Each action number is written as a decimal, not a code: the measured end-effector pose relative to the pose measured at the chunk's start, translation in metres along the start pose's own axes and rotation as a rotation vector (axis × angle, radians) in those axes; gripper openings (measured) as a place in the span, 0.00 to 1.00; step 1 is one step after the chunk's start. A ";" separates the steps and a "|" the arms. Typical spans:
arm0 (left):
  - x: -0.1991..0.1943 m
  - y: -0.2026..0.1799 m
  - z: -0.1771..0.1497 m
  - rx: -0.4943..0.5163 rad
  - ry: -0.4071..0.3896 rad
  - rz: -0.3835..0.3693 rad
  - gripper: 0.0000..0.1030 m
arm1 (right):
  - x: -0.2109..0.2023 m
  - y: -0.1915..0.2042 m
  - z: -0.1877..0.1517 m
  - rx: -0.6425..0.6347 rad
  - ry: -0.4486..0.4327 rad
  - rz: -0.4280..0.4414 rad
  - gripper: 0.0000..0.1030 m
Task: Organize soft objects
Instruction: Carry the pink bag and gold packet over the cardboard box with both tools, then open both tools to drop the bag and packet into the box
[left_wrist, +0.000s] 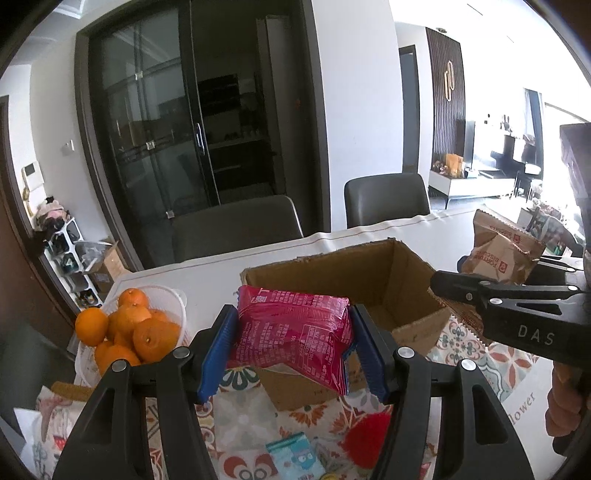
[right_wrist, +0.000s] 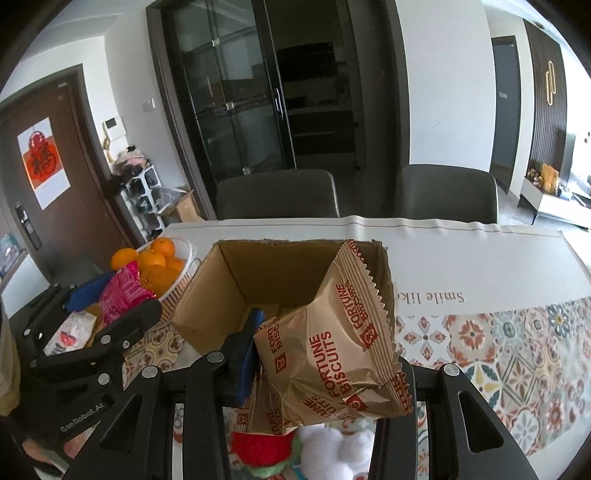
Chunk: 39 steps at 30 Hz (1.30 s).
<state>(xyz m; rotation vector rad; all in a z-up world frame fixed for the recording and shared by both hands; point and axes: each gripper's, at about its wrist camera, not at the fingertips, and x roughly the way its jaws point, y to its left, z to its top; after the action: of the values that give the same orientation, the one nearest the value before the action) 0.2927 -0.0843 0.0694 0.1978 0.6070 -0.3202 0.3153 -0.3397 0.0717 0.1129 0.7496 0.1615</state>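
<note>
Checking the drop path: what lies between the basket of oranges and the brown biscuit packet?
The open cardboard box, seen in the right wrist view between the basket of oranges and the biscuit packet.

Read "FORTUNE BISCUITS" on the tan packet (right_wrist: 332, 354), "Smile lik" upside down on the tablecloth (right_wrist: 443, 258), "DAS" on the right gripper (left_wrist: 454, 286), and "GenRobot.AI" on the left gripper (right_wrist: 122, 314).

Crumpled pink packet (left_wrist: 295, 332) and tan biscuit packet (right_wrist: 332, 347) above open cardboard box (right_wrist: 258, 277).
</note>
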 end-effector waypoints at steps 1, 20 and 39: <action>0.004 0.001 0.003 0.000 0.009 -0.006 0.60 | 0.004 -0.002 0.005 -0.001 0.014 0.005 0.39; 0.084 0.012 0.027 -0.068 0.212 -0.061 0.60 | 0.081 -0.023 0.042 0.009 0.210 -0.005 0.40; 0.075 0.012 0.023 -0.028 0.209 0.030 0.81 | 0.083 -0.026 0.038 0.017 0.221 -0.015 0.68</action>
<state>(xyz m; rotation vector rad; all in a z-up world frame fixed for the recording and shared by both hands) 0.3671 -0.0974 0.0449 0.2148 0.8139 -0.2638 0.4038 -0.3516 0.0402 0.1069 0.9723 0.1545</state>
